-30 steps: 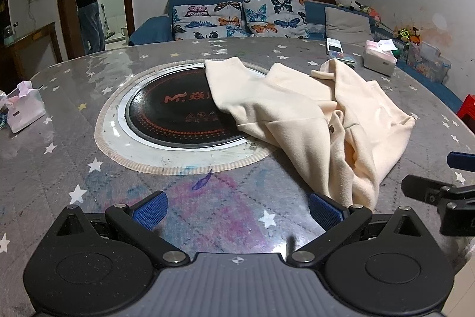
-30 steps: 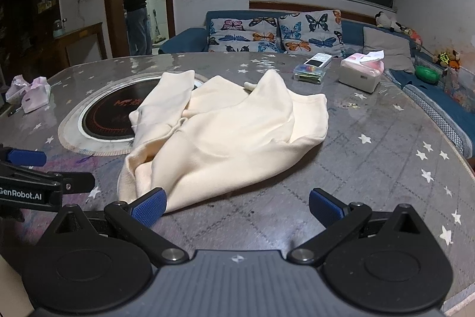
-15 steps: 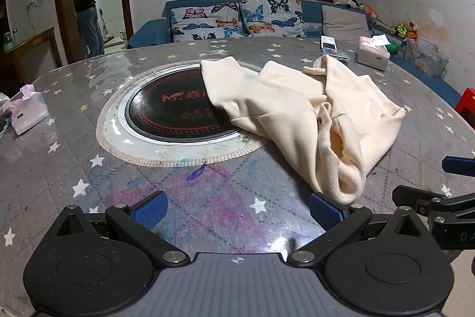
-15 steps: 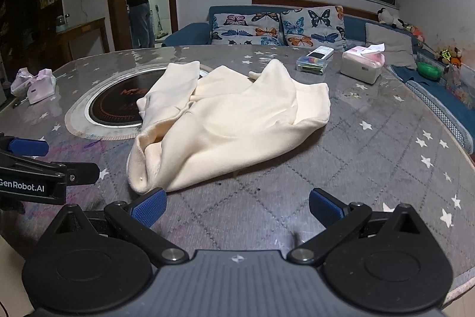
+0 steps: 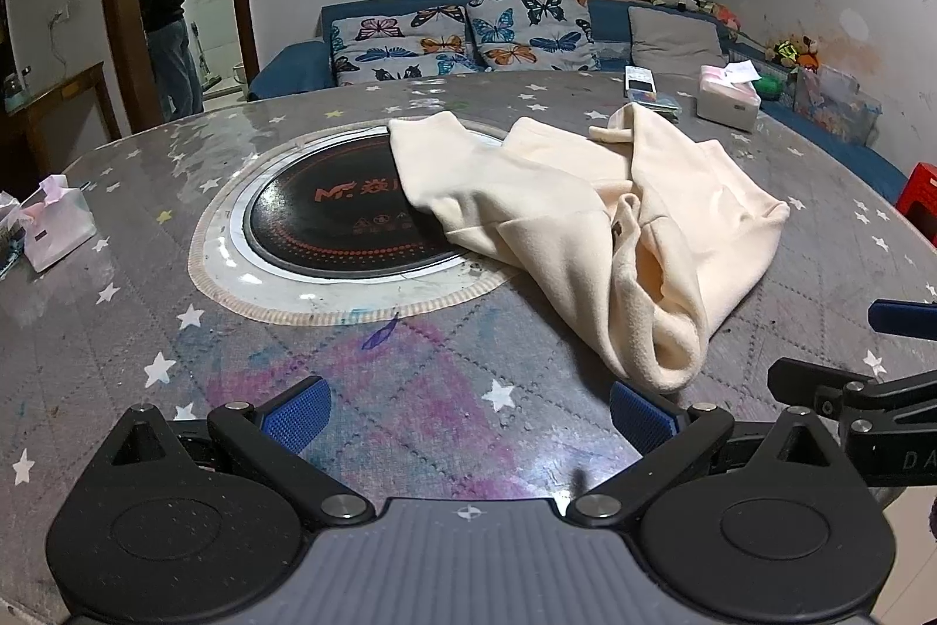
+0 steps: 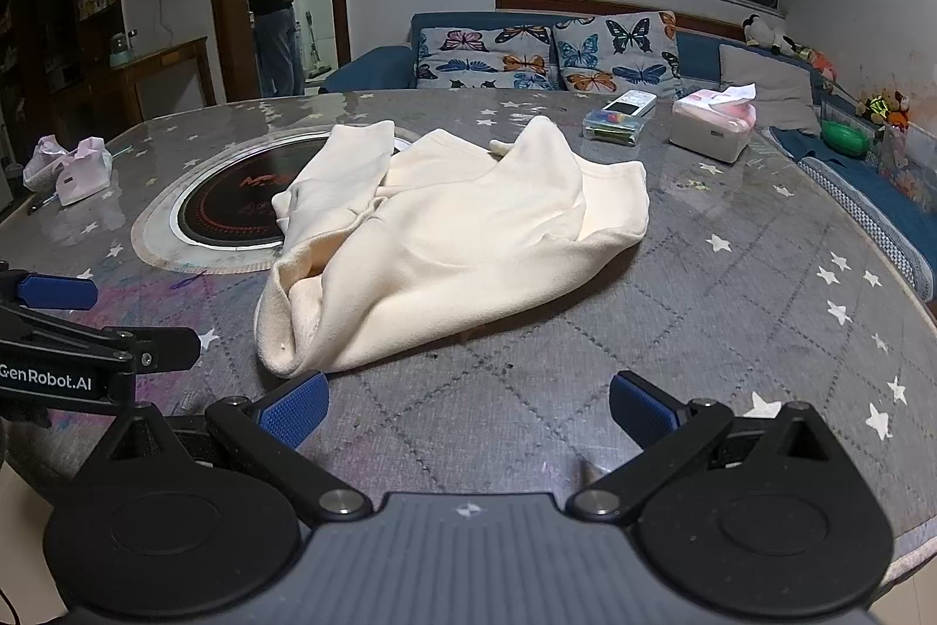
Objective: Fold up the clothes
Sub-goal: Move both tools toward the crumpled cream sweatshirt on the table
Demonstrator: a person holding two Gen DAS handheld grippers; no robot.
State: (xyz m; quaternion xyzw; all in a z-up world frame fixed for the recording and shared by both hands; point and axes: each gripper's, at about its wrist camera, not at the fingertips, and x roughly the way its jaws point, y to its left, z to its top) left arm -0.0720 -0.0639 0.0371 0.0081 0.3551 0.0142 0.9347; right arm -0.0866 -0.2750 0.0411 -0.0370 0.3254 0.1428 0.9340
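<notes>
The cream garment (image 6: 445, 238) lies crumpled mid-table (image 6: 732, 320), its far-left part draped over the inset hotplate (image 5: 328, 221). The left gripper (image 5: 468, 417) and right gripper (image 6: 465, 405) sit near its closest bunched edge, fingers spread wide and empty, likely readying to grasp it.

A cream garment (image 5: 591, 215) (image 6: 457, 238) lies crumpled and unfolded on the table, one edge overlapping the round cooktop.

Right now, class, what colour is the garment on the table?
Plain cream garment, no pattern; the right wrist view shows it best.
</notes>
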